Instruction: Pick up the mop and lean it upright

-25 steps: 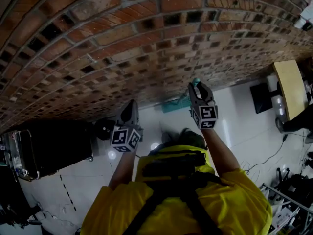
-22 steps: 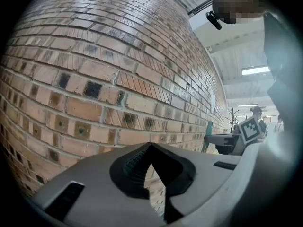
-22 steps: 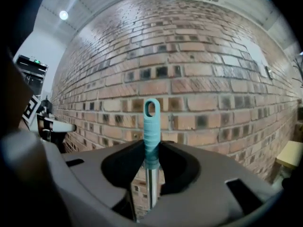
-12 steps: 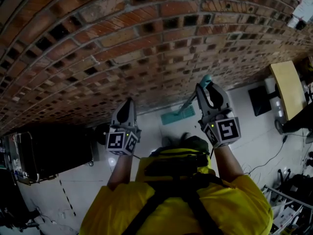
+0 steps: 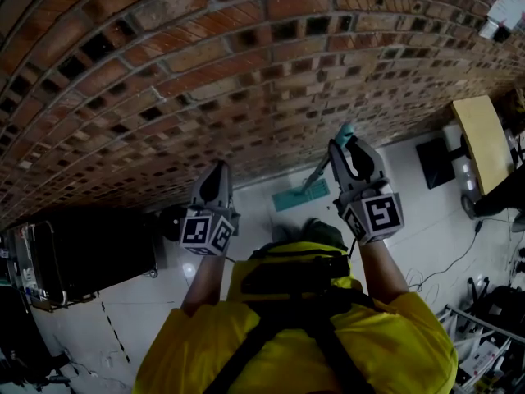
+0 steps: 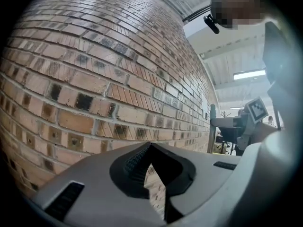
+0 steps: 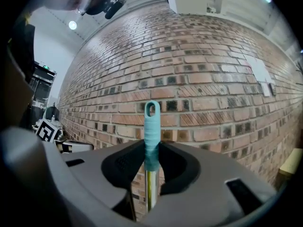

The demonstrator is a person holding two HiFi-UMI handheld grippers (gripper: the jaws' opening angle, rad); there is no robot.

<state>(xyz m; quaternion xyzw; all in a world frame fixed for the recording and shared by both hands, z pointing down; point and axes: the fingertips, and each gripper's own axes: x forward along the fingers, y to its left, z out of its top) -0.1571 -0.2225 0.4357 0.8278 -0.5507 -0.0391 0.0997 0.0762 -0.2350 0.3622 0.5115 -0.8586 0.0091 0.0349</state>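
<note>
The mop has a metal handle (image 7: 150, 188) with a teal grip and hanging loop (image 7: 152, 122) at its top. Its flat teal head (image 5: 300, 195) rests on the white floor at the foot of the brick wall (image 5: 246, 72). My right gripper (image 5: 349, 150) is shut on the handle just below the teal grip (image 5: 346, 132), and the handle stands nearly upright close to the wall. In the right gripper view the right gripper (image 7: 151, 150) has the handle running straight up between its jaws. My left gripper (image 5: 216, 172) is shut and holds nothing; the left gripper (image 6: 151, 148) faces the bricks.
A dark case on wheels (image 5: 82, 253) stands at the left by the wall. At the right are a pale wooden table (image 5: 486, 146), a black flat thing (image 5: 439, 164) on the floor and loose cables (image 5: 459, 261). My yellow jacket fills the bottom of the head view.
The right gripper has risen with the mop handle and come closer to the head camera. The mop head has stayed on the floor. The left gripper has barely moved.
</note>
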